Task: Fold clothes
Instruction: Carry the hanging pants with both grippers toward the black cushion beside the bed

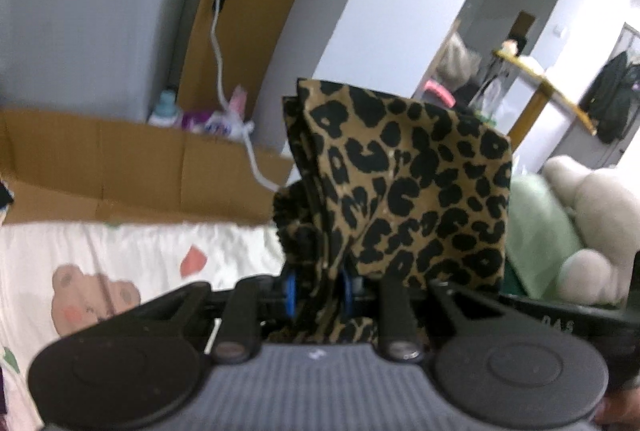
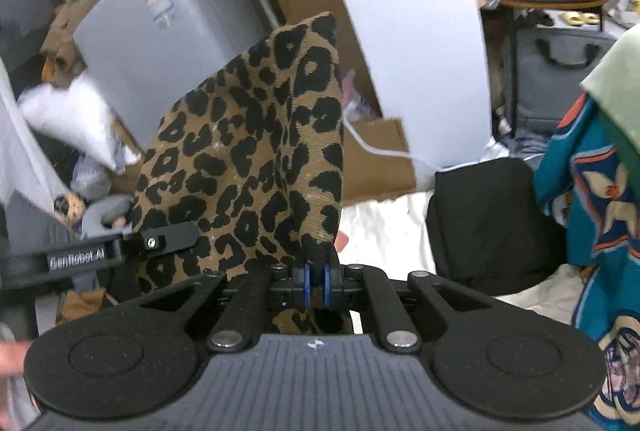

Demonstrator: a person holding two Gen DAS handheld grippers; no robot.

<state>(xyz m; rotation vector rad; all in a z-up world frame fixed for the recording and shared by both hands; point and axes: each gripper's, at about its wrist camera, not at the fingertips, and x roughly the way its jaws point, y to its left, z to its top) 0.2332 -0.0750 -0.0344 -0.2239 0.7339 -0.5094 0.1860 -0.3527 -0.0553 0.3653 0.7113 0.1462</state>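
Observation:
A leopard-print garment (image 1: pixel 404 187) is held up in the air between both grippers, well above the bed. My left gripper (image 1: pixel 319 293) is shut on a thick bunch of its cloth, which stands up past the blue pads and drapes to the right. In the right wrist view the same leopard-print garment (image 2: pixel 256 159) rises to the upper left, and my right gripper (image 2: pixel 315 287) is shut on a thin edge of it. The other gripper's black arm (image 2: pixel 100 253) shows at the left, beside the cloth.
A white bedsheet with bear prints (image 1: pixel 120 271) lies below. Behind it are a cardboard sheet (image 1: pixel 140 171), a grey appliance (image 1: pixel 88 11) and a white cable (image 1: pixel 224 71). A teal patterned garment (image 2: pixel 592 215), a black folded item (image 2: pixel 488 223) and pale green cloth (image 1: pixel 536 223) lie to the right.

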